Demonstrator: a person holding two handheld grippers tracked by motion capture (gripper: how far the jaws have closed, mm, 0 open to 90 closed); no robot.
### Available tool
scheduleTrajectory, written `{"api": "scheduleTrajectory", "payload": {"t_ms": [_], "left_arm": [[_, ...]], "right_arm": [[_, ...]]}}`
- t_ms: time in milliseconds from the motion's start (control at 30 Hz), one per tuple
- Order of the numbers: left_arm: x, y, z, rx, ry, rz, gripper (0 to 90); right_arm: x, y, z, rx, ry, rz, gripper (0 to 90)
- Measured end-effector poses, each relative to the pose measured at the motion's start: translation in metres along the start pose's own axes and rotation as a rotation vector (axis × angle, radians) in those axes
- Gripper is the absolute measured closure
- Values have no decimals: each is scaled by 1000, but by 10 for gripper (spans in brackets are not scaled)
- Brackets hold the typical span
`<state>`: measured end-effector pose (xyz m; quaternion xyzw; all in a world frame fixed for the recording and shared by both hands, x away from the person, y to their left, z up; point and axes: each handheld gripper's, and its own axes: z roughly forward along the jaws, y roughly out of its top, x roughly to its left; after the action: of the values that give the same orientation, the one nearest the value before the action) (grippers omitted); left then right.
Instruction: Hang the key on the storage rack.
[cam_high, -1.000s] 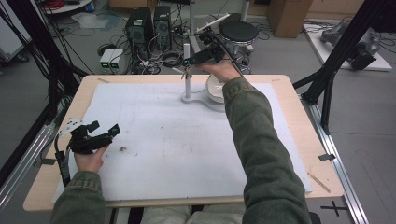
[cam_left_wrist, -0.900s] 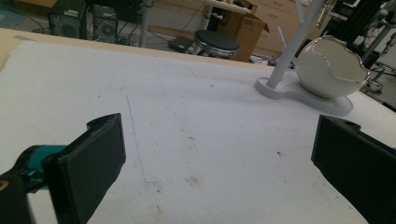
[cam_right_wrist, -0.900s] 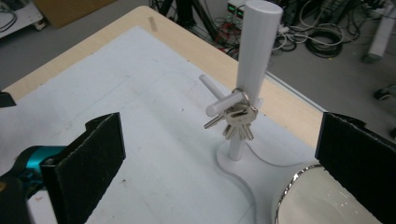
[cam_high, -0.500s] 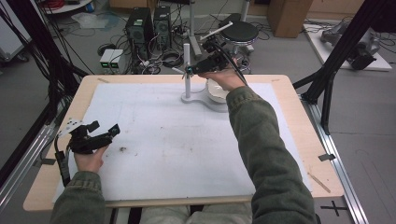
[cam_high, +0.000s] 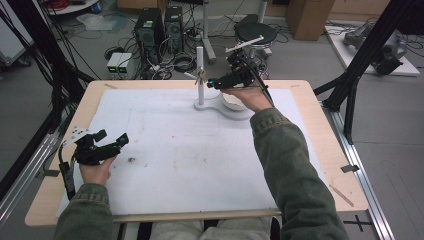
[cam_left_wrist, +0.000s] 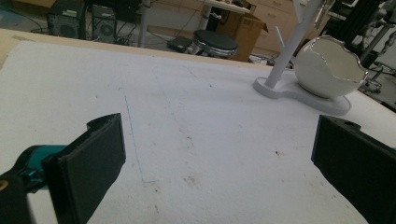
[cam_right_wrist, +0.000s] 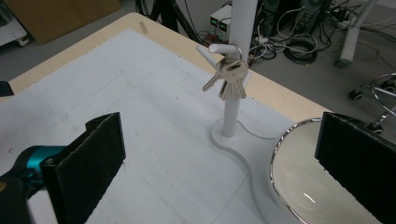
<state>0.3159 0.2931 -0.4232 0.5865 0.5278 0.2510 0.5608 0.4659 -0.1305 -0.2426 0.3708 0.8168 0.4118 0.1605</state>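
**Keys on the peg of the white stand, both grippers released**

Hanging on a short peg of the white stand (cam_right_wrist: 232, 93), high on its post: a bunch of keys (cam_right_wrist: 228, 78), on a ring, blades fanned downward, clear of the base; seen also as a small pale cluster on the post in the high view (cam_high: 200, 76). Standing at the far middle of the white mat (cam_high: 190, 150), near the far edge of the wooden table (cam_high: 320, 130); sharing its curved flat base with a white bowl (cam_left_wrist: 329, 67) shaped like a broken eggshell, jagged at the rim, just beside the post.

Held in the air close to the post and above the bowl: the right gripper (cam_high: 220, 82), jaws wide apart and empty, pointed toward the keys but apart from them; in the right gripper view, keys framed between the two black jaws, bowl rim (cam_right_wrist: 289, 186) under the right one.

Resting low at the near left part of the mat, well apart from the stand: the left gripper (cam_high: 112, 141), also spread open with nothing between the jaws; facing across the stained mat toward stand and bowl in the left gripper view.

Beyond the table, on the floor: computer towers (cam_high: 160, 30), tangled cables, a black round stool (cam_high: 256, 33).
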Motion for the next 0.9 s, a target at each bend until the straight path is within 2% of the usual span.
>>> {"api": "scheduleTrajectory", "payload": {"t_ms": [133,267,367,433,567,667,900], "left_arm": [[0,0,0,0,-2,1,34],[-1,0,0,0,-2,1,34],[-1,0,0,1,-2,0,34],[-1,0,-1,1,-2,2,34],[0,0,-1,2,-4,1,34],[-1,0,-1,-1,-1,2,34],[-1,0,-2,2,1,2,34]], "right_arm": [[-2,-7,-6,-4,-19,-10,6],[-7,-14,-13,-37,-25,7,6],[-9,-21,-16,-35,-29,13,6],[-9,-26,-18,-27,-42,0,6],[-11,-37,-25,-52,-45,3,6],[-14,-46,-28,-46,-68,1,6],[-28,-68,-40,-76,-37,58,6]]}}
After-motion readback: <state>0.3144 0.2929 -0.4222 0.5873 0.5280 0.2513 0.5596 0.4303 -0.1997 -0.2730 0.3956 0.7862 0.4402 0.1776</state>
